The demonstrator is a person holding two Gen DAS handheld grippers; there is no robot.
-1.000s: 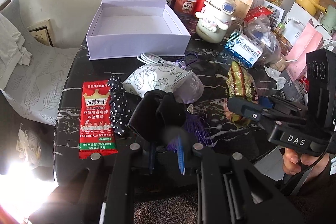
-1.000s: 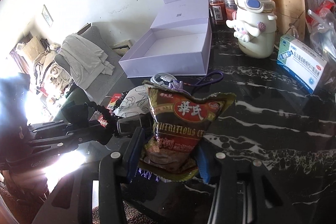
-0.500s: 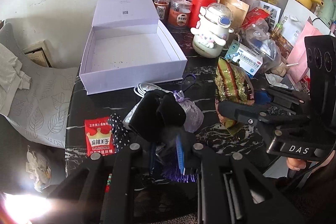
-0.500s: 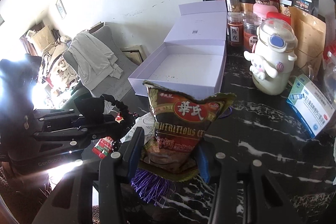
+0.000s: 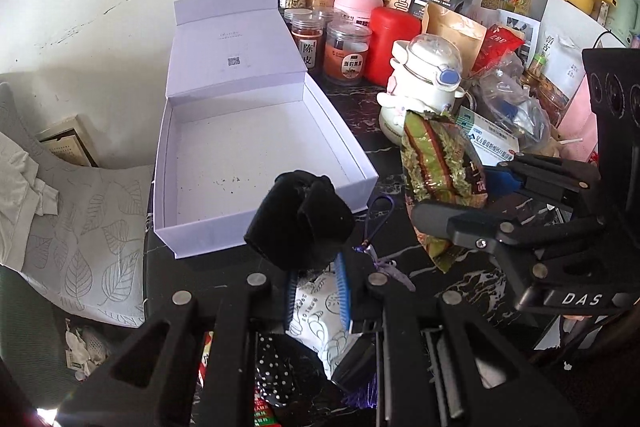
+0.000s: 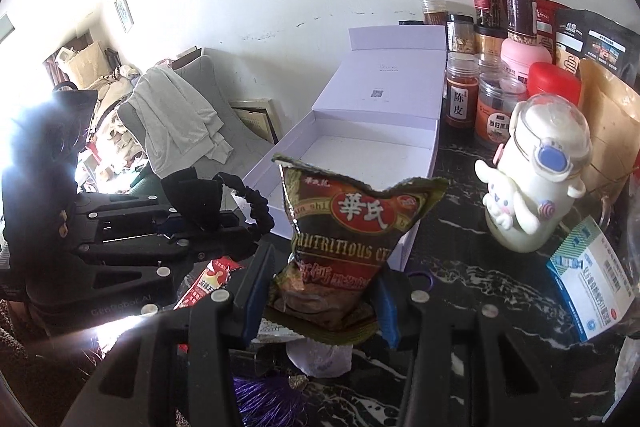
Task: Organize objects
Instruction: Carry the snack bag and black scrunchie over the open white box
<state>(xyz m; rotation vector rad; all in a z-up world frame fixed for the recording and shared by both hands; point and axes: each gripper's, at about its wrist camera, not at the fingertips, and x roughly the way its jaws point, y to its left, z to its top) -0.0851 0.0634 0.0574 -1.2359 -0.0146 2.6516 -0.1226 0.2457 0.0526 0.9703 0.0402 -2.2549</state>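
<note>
My left gripper [image 5: 318,291] is shut on a black velvet pouch [image 5: 300,223] and holds it in the air just before the near wall of the open lavender box [image 5: 256,219]. The pouch also shows in the right wrist view [image 6: 196,199], held by the left gripper [image 6: 240,223]. My right gripper [image 6: 322,301] is shut on a brown-and-green snack packet [image 6: 344,239], upright, right of the box [image 6: 360,131]. In the left wrist view the packet [image 5: 436,163] and the right gripper [image 5: 448,203] sit right of the box. The box is empty inside.
Jars [image 5: 344,51], a white character bottle [image 5: 424,83], a medicine carton [image 5: 492,143] and bags crowd the back right of the black marble table [image 6: 460,267]. A red snack packet [image 6: 208,279], a patterned pouch [image 5: 316,315], a polka-dot scrunchie [image 5: 276,367] and purple tassel [image 6: 260,399] lie below the grippers.
Both grippers have lifted and moved toward the box, carrying the pouch and the snack packet. The box now looks nearer and larger in both views.
</note>
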